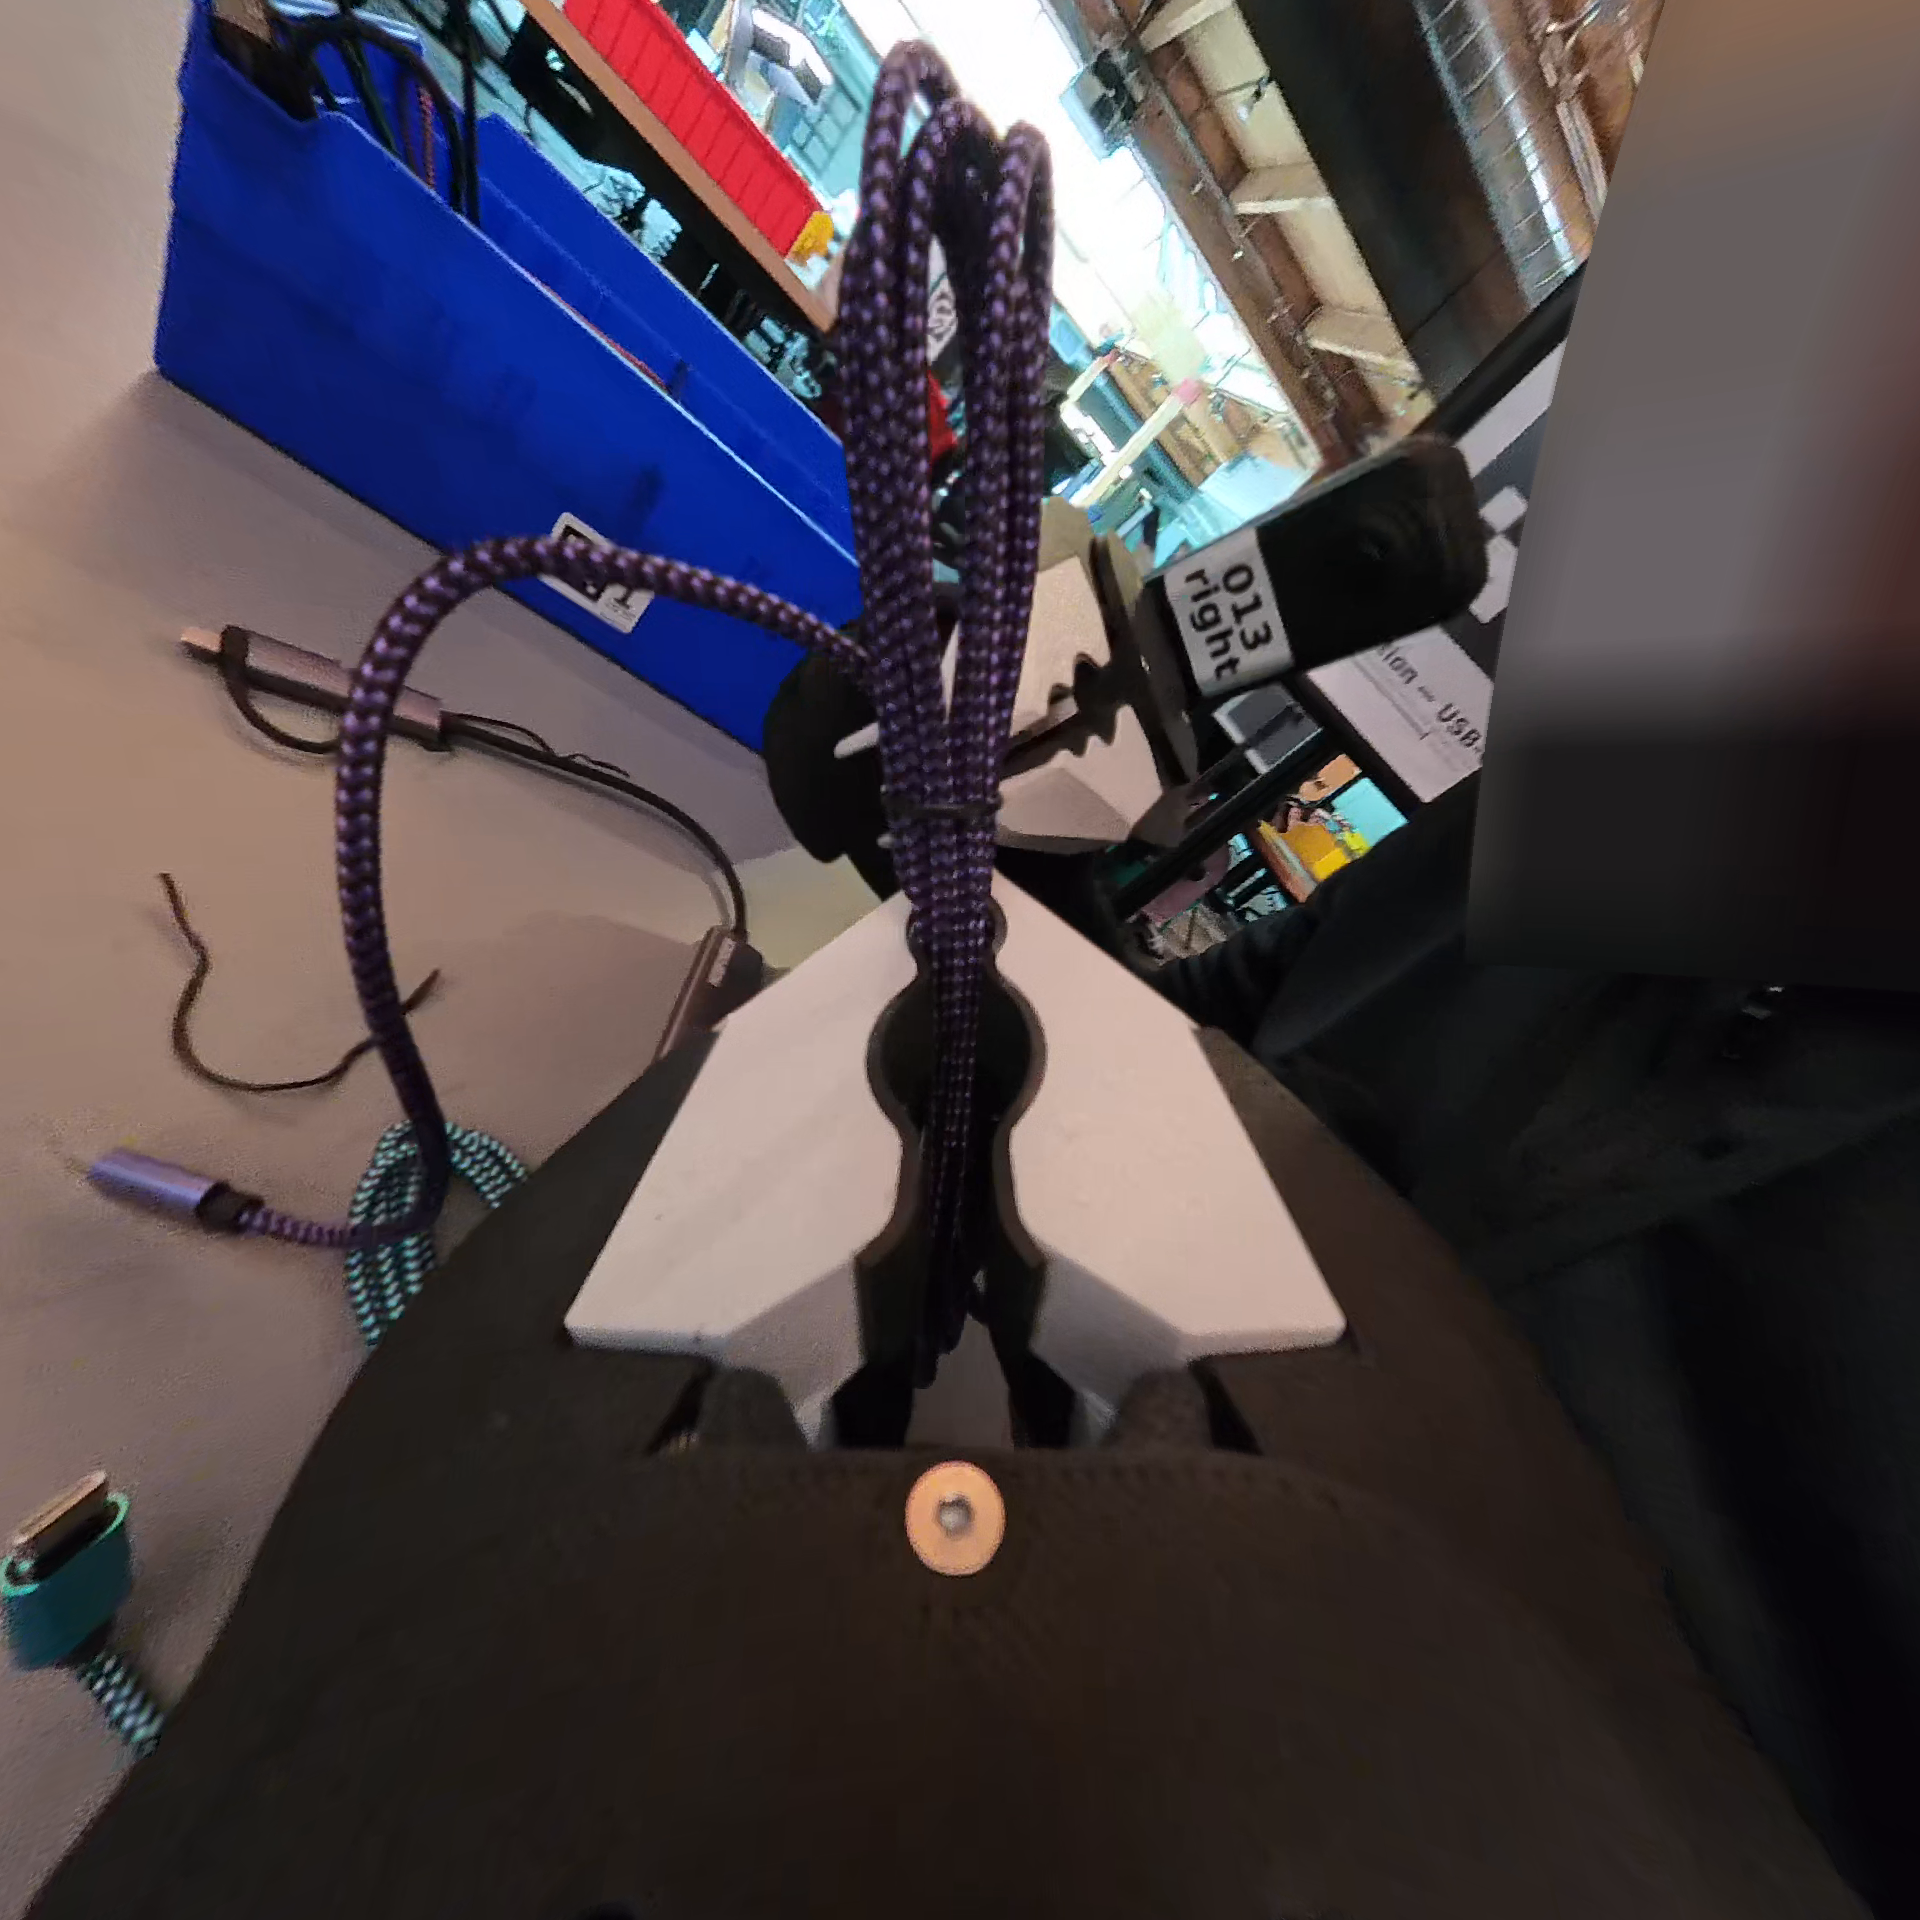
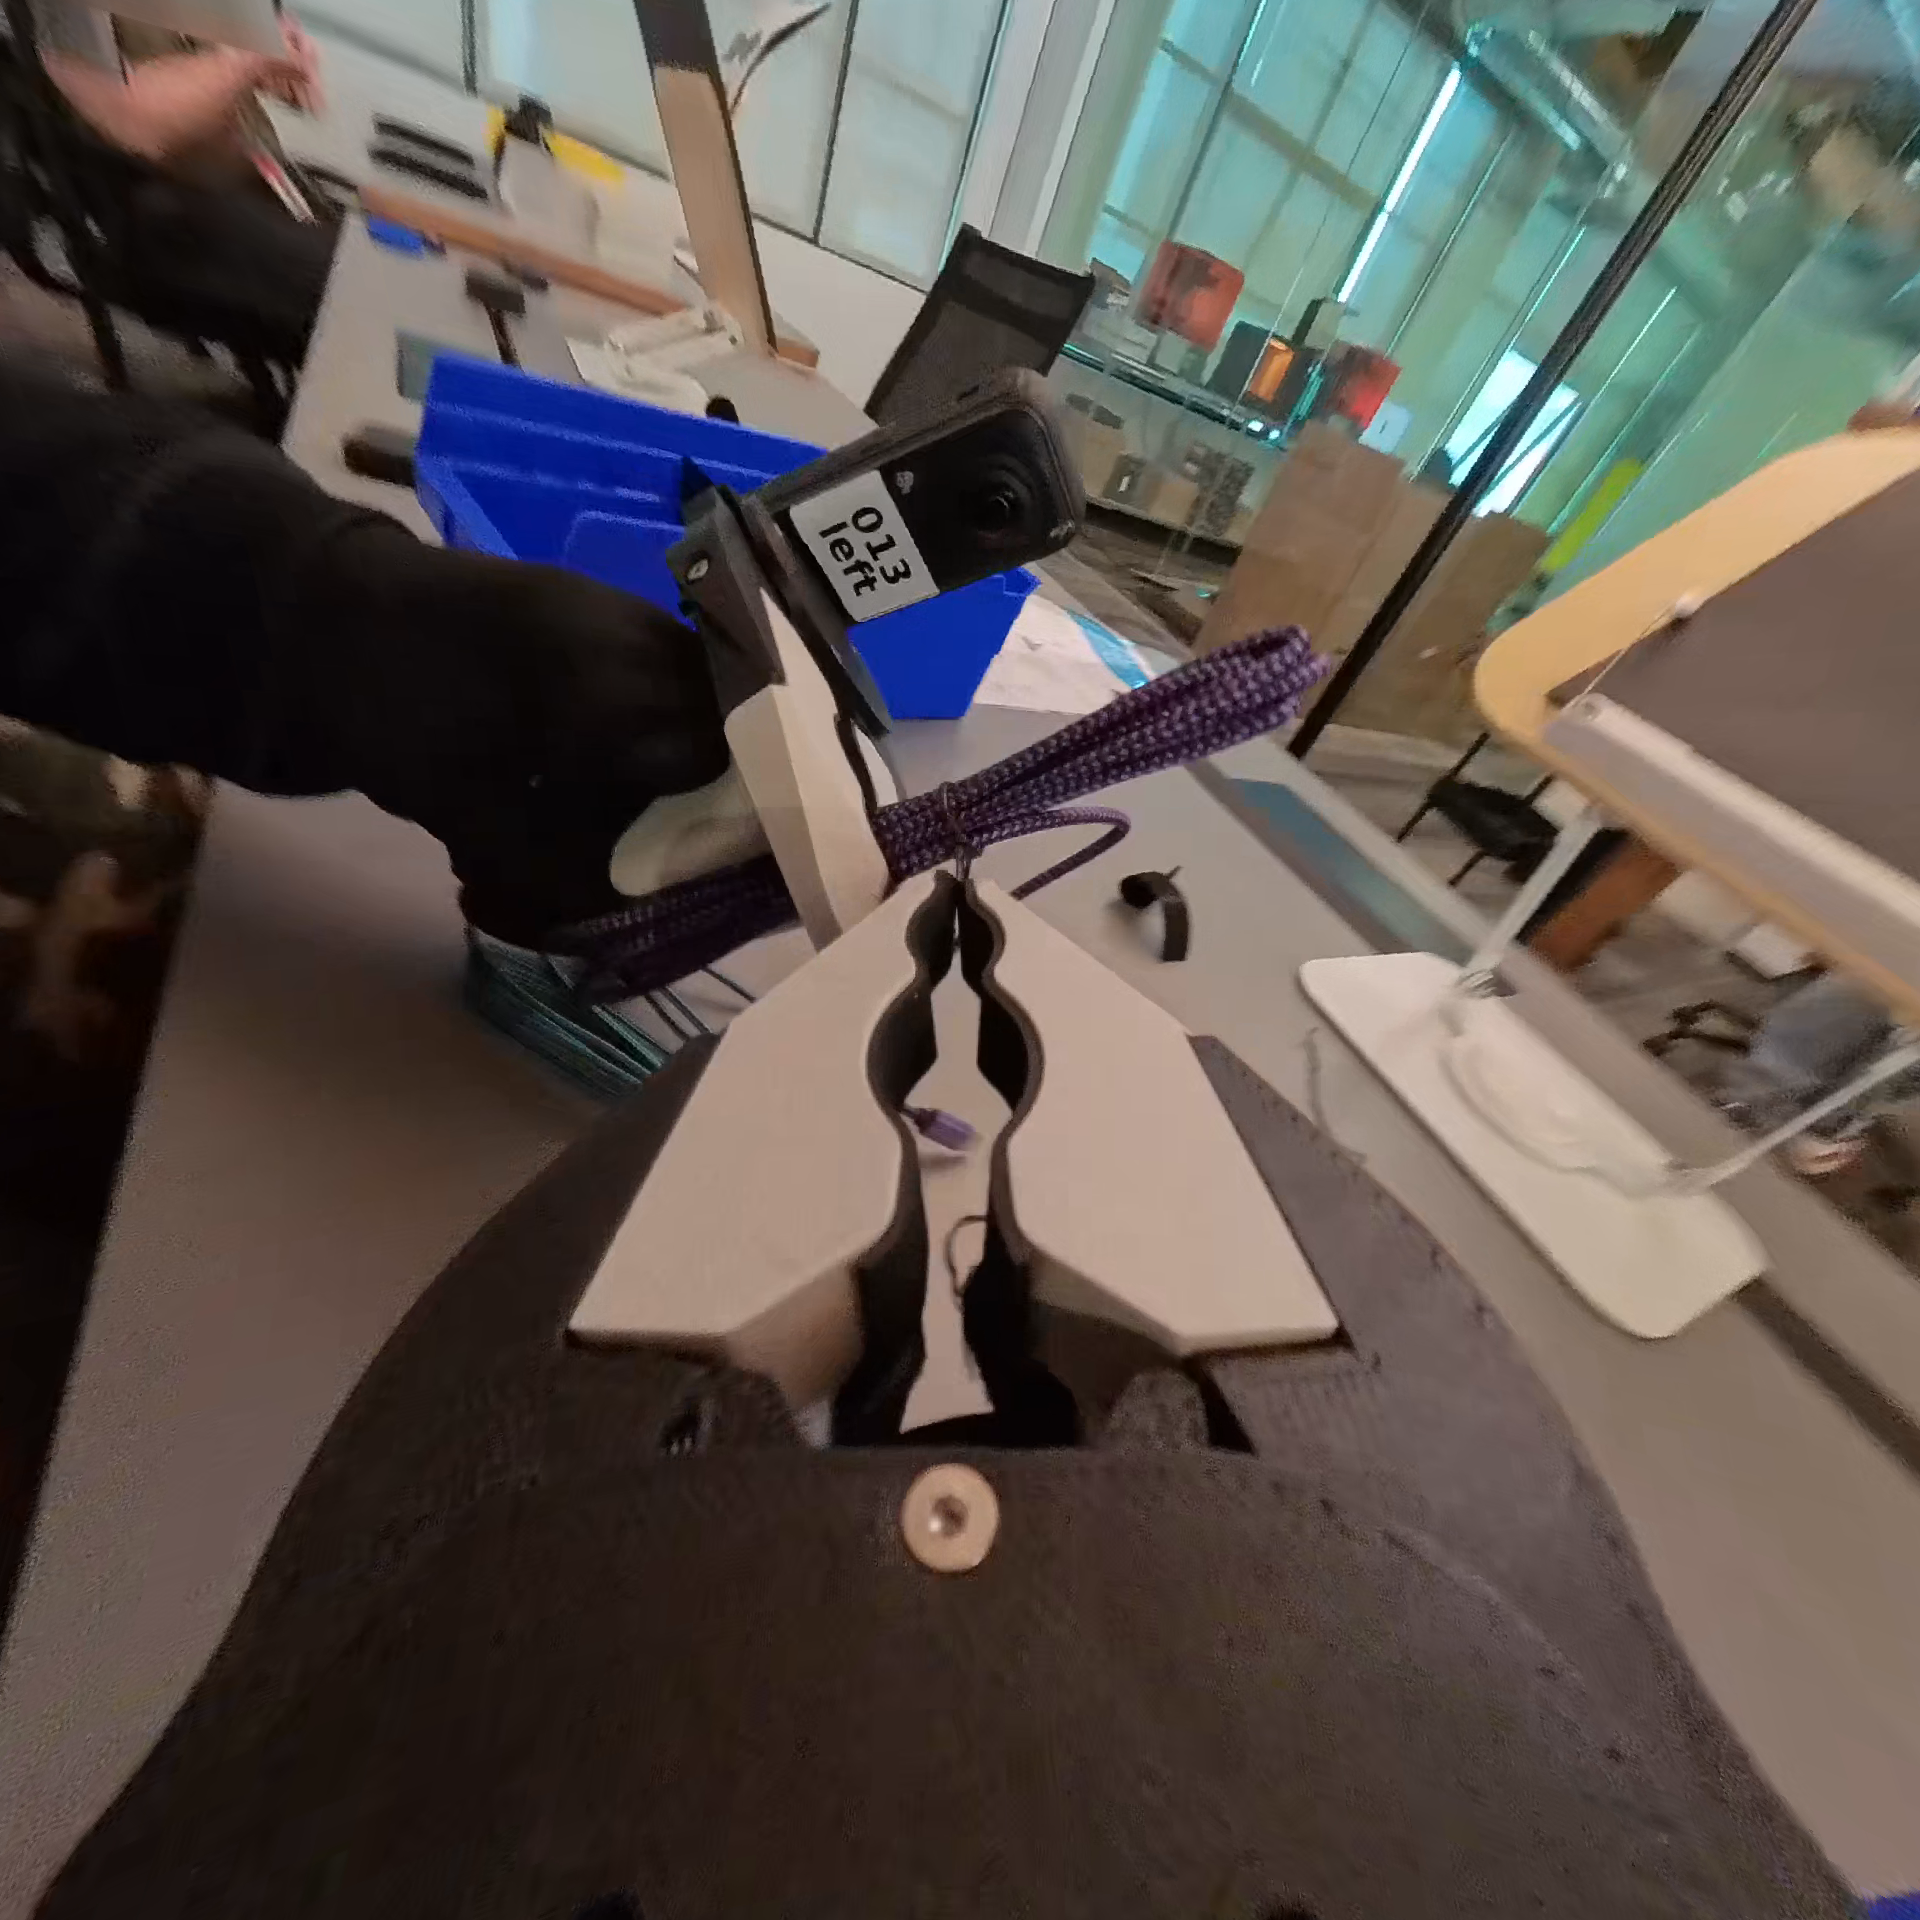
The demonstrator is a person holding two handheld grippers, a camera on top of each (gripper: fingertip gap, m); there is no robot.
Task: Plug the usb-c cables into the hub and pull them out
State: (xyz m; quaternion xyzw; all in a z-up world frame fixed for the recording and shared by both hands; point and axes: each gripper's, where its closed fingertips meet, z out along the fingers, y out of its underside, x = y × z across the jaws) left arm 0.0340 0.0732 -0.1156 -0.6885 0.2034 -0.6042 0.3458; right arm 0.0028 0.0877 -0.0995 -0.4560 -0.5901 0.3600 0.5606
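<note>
Jaws of the left gripper (image 1: 954, 935) are clamped on a purple braided cable bundle (image 1: 940, 436), which runs through the gap and stands up beyond the tips. A thin black tie (image 1: 940, 812) cinches the bundle just past the tips; how many strands it holds is hard to count, and its lower end is hidden inside the gripper body. One loose strand arcs out to the left and drops to the table (image 1: 125, 852), ending in one purple plug (image 1: 156, 1184) lying there.

The right gripper (image 2: 954, 891) has its tips nearly together right at that tie; whether they pinch the tie or the cable I cannot tell. Through its gap a small purple plug shows on the table below.

Left of the left gripper, one teal braided cable (image 1: 400, 1226) lies partly under the purple strand, and one teal plug (image 1: 68, 1558) sits at the frame's lower left corner, partly cut off. Farther out lies the grey hub (image 1: 312, 675) with its dark lead, and one thin dark cord (image 1: 208, 997) apart from it.

Beyond that stands one blue bin (image 1: 436, 343); dark cables poke from its top, cut off by the frame edge. A gloved hand (image 2: 582, 748) holds the left gripper in the right wrist view.
</note>
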